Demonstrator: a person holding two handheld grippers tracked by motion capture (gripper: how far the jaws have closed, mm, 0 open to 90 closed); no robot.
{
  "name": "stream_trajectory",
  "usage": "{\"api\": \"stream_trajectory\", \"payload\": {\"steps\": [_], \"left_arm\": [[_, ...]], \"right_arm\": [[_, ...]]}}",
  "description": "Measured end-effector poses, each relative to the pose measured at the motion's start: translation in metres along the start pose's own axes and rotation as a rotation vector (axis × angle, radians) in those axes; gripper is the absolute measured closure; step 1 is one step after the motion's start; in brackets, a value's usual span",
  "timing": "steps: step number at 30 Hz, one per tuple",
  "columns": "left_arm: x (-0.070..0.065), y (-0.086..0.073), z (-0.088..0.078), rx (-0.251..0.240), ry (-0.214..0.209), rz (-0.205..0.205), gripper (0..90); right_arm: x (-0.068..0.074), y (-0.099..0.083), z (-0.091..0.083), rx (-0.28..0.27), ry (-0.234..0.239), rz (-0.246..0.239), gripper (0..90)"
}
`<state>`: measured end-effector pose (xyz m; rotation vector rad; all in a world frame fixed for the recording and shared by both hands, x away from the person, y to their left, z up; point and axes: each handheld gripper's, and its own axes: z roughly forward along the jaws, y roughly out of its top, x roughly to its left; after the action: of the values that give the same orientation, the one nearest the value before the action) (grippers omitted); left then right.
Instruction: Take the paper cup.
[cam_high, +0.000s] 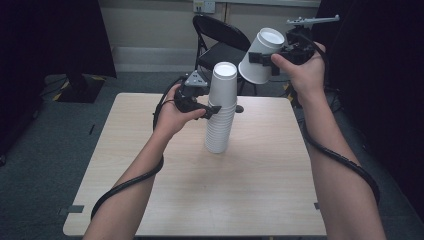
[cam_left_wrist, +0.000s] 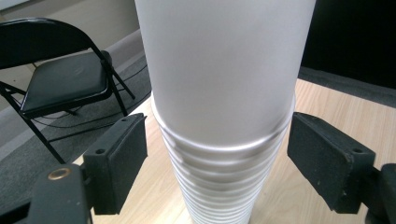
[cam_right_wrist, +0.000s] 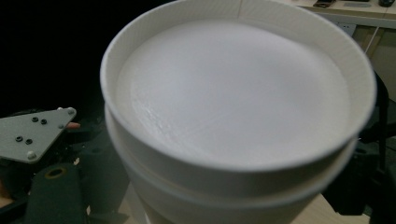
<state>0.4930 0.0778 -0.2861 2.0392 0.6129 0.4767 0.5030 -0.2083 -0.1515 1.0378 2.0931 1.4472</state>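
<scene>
High view: right gripper (cam_high: 264, 59) clamps a lifted cup (cam_high: 260, 56); left gripper (cam_high: 216, 109) straddles the stack (cam_high: 220, 111), jaws apart.

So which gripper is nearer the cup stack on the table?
Left. The left gripper straddles the cup stack, jaws either side. The right gripper is raised up and to its right, holding a single cup.

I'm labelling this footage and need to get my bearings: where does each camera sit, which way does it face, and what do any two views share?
High view: above the person's side, facing forward and down on the wooden table; both forearms, left hand-held gripper, right hand-held gripper.
Left gripper view: on the left hand-held gripper, looking along its jaws, which flank the stack of white cups; folding chair behind.
Right gripper view: on the right hand-held gripper, facing the base of the held white cup.
Shared: stack, chair and held cup also show from above.
</scene>
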Motion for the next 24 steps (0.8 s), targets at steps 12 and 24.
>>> {"api": "stream_trajectory", "payload": {"steps": [12,24], "left_arm": [[-0.011,-0.016,-0.001,0.001,-0.031,0.007,19.9],[-0.029,-0.041,0.002,-0.002,-0.066,0.002,19.9]], "right_arm": [[-0.018,-0.030,-0.017,0.017,-0.038,-0.001,17.5],[-0.022,-0.060,-0.018,0.047,-0.051,-0.015,17.6]]}}
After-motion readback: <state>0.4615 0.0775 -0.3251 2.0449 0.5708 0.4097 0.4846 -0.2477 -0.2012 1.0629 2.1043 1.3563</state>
